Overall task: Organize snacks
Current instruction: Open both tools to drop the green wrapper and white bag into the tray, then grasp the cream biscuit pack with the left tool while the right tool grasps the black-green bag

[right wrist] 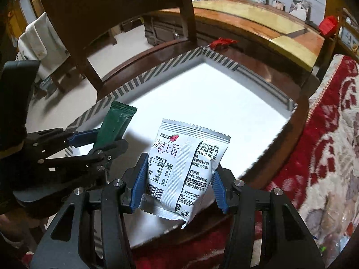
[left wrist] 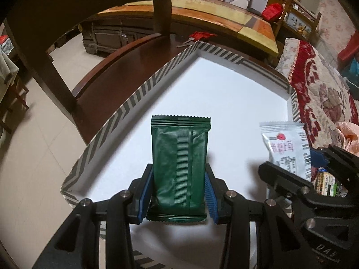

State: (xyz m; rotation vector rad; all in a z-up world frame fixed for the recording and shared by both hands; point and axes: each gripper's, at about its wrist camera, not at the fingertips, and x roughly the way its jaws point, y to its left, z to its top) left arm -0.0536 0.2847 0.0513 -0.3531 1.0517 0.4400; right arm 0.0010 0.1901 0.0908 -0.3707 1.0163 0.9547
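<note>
My left gripper [left wrist: 178, 174] is shut on a dark green snack packet [left wrist: 179, 157], its blue pads pressing both long sides; the packet hangs above the white floor of a shallow box with a grey striped rim [left wrist: 125, 103]. My right gripper [right wrist: 178, 172] is shut on a silver-white snack packet [right wrist: 184, 168] with a red strawberry mark and printed text, held over the same box [right wrist: 157, 69] near its front edge. In the right wrist view the left gripper [right wrist: 98, 136] with the green packet [right wrist: 114, 123] is at the left. The white packet [left wrist: 287, 145] shows at the right of the left wrist view.
The box sits on a dark wooden chair seat [left wrist: 139, 53] with the chair back [right wrist: 112, 11] behind it. A red and cream patterned cloth [right wrist: 325, 134] lies to the right. A low wooden cabinet [left wrist: 213, 18] stands beyond, tiled floor [left wrist: 33, 145] to the left.
</note>
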